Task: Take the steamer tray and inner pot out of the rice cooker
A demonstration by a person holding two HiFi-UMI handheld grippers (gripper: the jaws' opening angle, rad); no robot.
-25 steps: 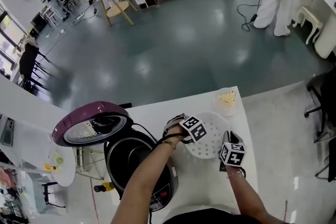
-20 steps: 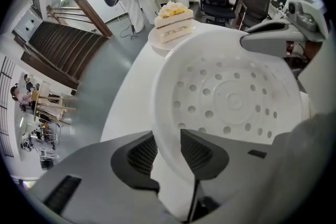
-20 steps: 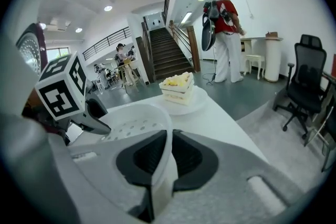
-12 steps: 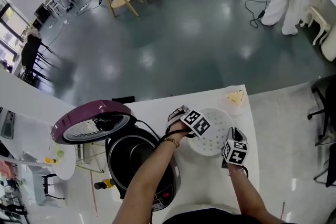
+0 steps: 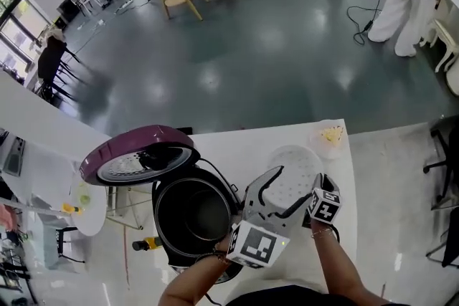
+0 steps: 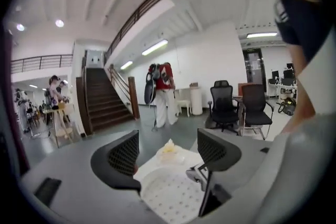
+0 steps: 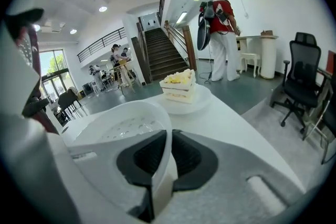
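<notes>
**A:** Right gripper (image 7: 169, 136) is clamped tight on the near rim of the steamer tray (image 7: 121, 123), which looks set down on the white table (image 5: 229, 150). Left gripper (image 6: 168, 152) hangs above the tray, jaws opening, nothing between them.

**B:** So what's the worry?

**A:** One-edge pinch. Any tug and I'd bet the tray tips or skids into the cake plate (image 7: 181, 99) just past it. Also the inner pot (image 5: 195, 215) is still in the rice cooker (image 5: 157, 211), off to the left gripper's left. A shallow bite on that thin rim probably slips.
</notes>
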